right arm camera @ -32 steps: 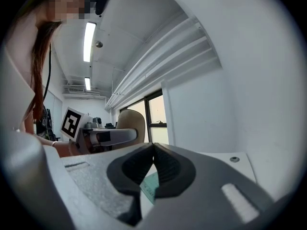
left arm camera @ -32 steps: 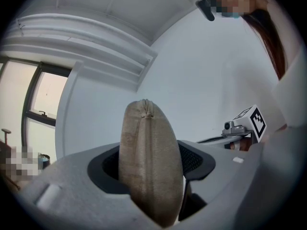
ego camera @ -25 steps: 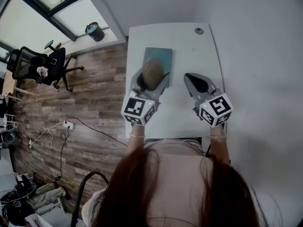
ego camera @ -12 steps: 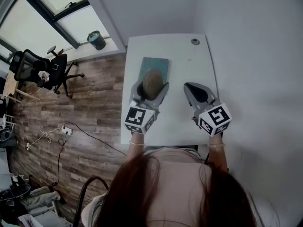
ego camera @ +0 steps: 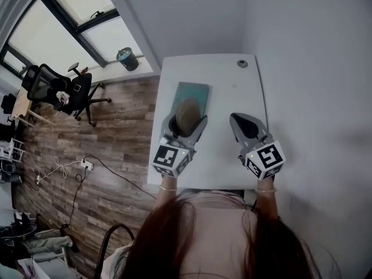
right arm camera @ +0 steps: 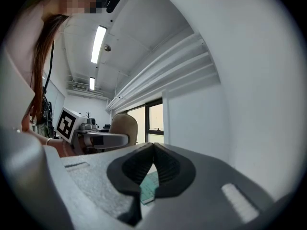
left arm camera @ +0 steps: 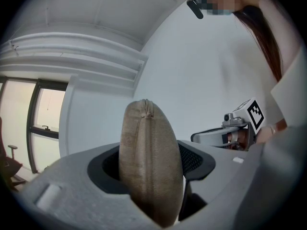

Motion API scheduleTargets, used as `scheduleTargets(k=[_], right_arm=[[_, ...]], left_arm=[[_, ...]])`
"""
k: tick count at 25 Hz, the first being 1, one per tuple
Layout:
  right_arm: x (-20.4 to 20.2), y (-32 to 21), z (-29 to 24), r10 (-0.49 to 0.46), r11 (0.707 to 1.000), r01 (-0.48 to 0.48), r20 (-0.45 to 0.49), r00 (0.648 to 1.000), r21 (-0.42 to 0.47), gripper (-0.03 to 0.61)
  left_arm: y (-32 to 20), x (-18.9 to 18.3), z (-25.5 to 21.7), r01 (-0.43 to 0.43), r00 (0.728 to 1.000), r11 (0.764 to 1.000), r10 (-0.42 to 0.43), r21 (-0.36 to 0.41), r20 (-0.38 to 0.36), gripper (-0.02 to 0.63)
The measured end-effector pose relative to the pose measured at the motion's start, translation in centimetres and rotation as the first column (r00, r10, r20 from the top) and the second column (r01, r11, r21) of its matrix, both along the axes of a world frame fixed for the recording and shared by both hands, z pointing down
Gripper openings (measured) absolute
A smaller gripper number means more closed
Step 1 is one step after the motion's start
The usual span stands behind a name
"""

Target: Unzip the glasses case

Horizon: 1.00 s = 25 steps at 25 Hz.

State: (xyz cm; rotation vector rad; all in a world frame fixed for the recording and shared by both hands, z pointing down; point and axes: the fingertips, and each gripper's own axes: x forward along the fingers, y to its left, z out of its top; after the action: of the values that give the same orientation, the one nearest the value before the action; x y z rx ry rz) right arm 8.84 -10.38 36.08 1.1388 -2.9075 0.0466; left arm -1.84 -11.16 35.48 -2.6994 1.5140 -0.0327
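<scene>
We look down on a wooden floor (ego camera: pixel 110 150) and a white table (ego camera: pixel 232 86) set in a corner; an office chair (ego camera: pixel 58 89) stands well off to the left; a teal pad (ego camera: pixel 195 90) lies on the table; our left gripper (ego camera: pixel 186 121) is clamped on the tan case (left arm camera: pixel 149 162), which stands on edge between its jaws, zip seam facing that gripper's camera, over the pad's near end; whether it touches the pad we cannot tell; our right gripper (right arm camera: pixel 153 147) hovers near it, jaws together and empty; a small round cap (ego camera: pixel 242 63) sits near the table's far edge.
</scene>
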Motion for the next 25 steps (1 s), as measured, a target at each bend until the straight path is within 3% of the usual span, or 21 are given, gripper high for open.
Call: scheduleTargets(k=[14, 25], right_arm=[[1.0, 0.1, -0.5, 0.020, 1.000, -0.020, 0.037, 0.999, -0.012, 0.003], [-1.2, 1.4, -0.3, 0.002, 1.000, -0.001, 0.026, 1.000, -0.014, 0.003]], left_arm=[[0.6, 0.5, -0.6, -0.012, 1.000, 1.000, 0.012, -0.018, 0.010, 0.295], [2.5, -1.1, -0.6, -0.011, 1.000, 1.000, 0.011, -0.006, -0.008, 0.295]])
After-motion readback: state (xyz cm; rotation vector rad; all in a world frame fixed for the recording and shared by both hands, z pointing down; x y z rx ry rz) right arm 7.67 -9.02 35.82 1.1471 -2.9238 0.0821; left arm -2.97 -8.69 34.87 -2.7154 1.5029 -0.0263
